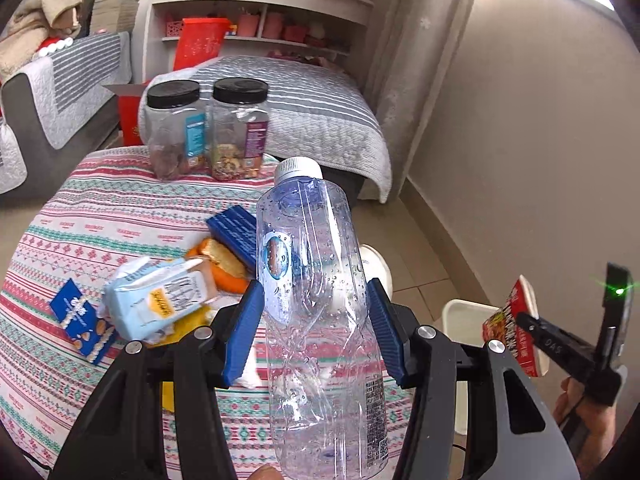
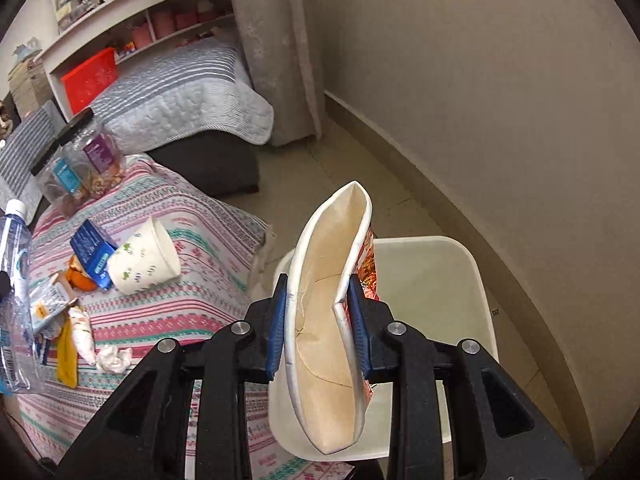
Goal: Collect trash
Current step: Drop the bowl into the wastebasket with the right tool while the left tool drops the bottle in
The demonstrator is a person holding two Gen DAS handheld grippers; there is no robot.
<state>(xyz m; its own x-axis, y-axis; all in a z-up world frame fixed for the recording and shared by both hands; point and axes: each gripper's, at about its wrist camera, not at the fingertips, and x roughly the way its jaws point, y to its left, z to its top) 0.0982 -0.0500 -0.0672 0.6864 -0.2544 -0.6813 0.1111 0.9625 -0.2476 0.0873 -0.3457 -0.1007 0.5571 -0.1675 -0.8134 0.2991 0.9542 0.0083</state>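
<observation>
A clear bottle [image 1: 320, 320] with a white cap is gripped by the left gripper [image 1: 316, 328]; its blue pads are pressed on the bottle's crumpled sides, the cap pointing up and away. Droplets are seen inside the bottle. A flattened noodle cup [image 2: 332, 320] is pinched by the right gripper [image 2: 320, 324], whose pads are pressed on both squashed walls; the cup's mouth is folded into a narrow slit. In the left view the same cup [image 1: 512, 328] is seen at the right edge, held over a white bin [image 1: 464, 316]. From the right wrist the bin [image 2: 440, 280] is seen directly below and behind the cup, on the tiled floor beside the table [image 2: 200, 280].

On the patterned tablecloth more trash is left. A pale blue carton [image 1: 160, 296] is lying on its side near the left gripper, with a small blue packet [image 1: 80, 320] just beside it. Orange peel [image 1: 228, 272] and a dark blue box [image 1: 236, 232] are lying beyond the carton. A paper cup [image 2: 144, 260] is tipped on its side near the table edge, and a crumpled tissue [image 2: 114, 356] is lying nearer the camera.

At the table's far side two jars [image 1: 208, 132] with black lids are standing upright, side by side. Behind them a bed [image 1: 312, 112] with a striped grey cover and white shelves [image 1: 260, 4] are seen.
</observation>
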